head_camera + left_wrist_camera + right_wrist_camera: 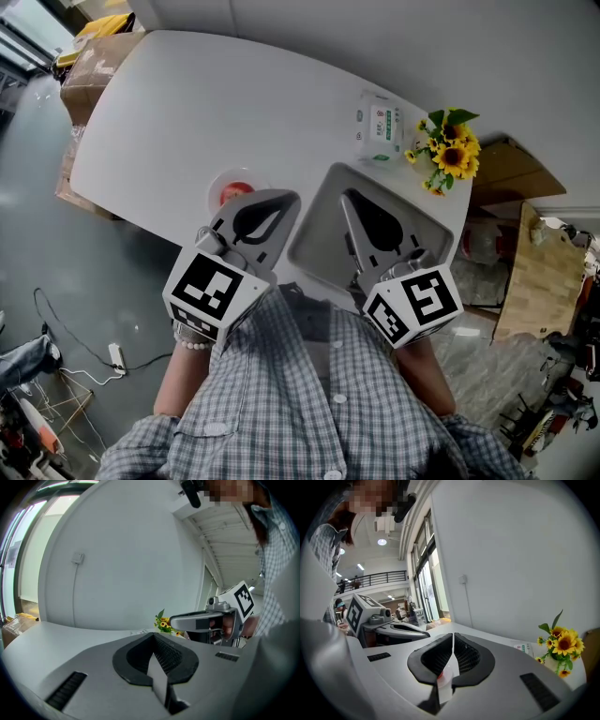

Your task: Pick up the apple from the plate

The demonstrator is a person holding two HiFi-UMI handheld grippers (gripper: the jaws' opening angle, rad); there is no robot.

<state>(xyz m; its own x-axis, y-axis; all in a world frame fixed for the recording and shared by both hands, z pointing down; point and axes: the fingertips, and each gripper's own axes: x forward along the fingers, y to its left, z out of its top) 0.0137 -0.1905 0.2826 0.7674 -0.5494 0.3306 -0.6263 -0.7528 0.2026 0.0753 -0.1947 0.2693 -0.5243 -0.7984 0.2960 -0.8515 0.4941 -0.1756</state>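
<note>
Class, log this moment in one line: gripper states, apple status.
left gripper shut, empty | right gripper shut, empty | round red apple on small round plate, not gripped

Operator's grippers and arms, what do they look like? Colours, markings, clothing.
The left gripper and right gripper match: grey moulded bodies with flat tapering tongs, lined with black ribbed pads. Each carries a white cube with black square markers. No cables show. The person wears a grey-and-white checked shirt with buttons, forearms uncovered, and a pale bead bracelet on the left wrist.
</note>
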